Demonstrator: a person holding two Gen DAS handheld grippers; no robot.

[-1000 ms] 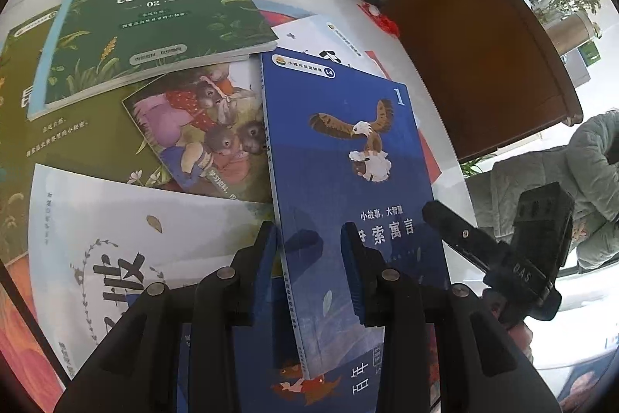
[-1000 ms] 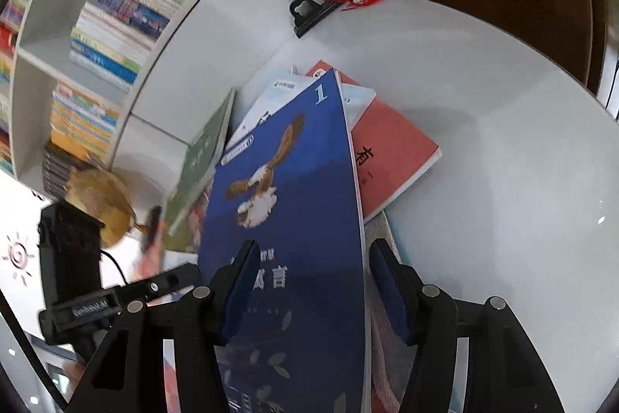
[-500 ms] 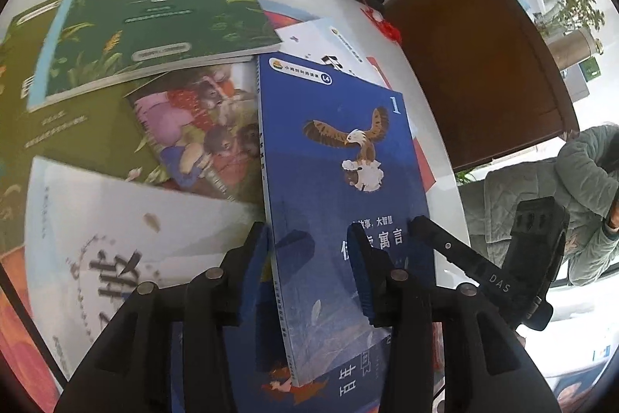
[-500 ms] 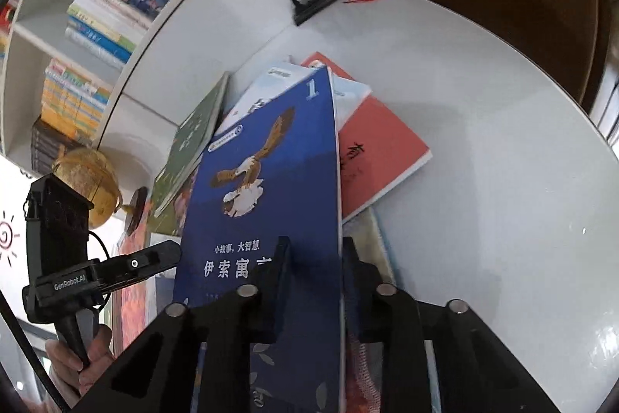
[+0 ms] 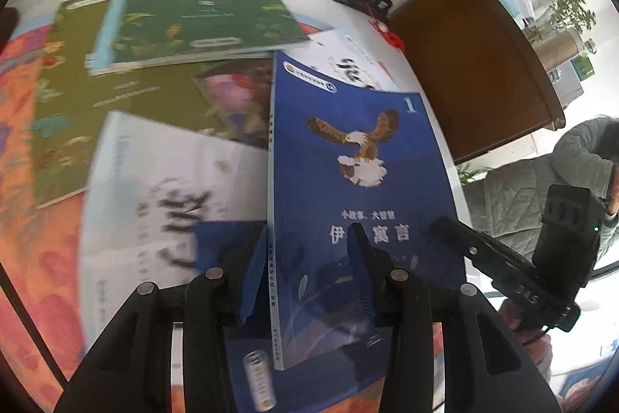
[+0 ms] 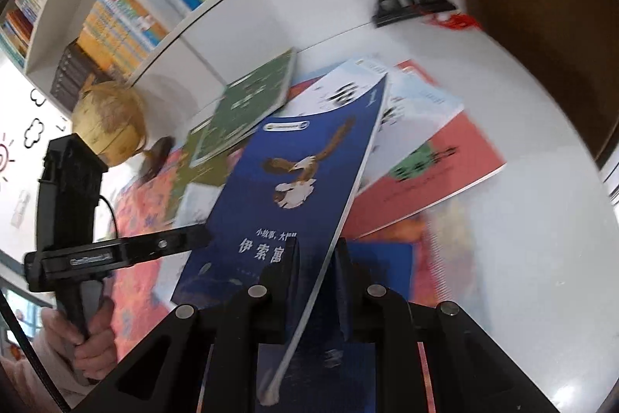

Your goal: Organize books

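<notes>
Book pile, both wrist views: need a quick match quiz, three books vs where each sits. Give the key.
1. blue eagle book
2. green book
3. red book

A. flat on the table, right of the pile
B. clamped in the right gripper, edge lifted
C. top of the pile, far side

Pairs: 1-B, 2-C, 3-A

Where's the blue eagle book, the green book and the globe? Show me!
blue eagle book [image 5: 359, 180]: left wrist view, on its cover near the eagle.
green book [image 5: 201, 6]: left wrist view, middle of its front cover.
globe [image 6: 108, 120]: right wrist view, on its yellowish ball.
</notes>
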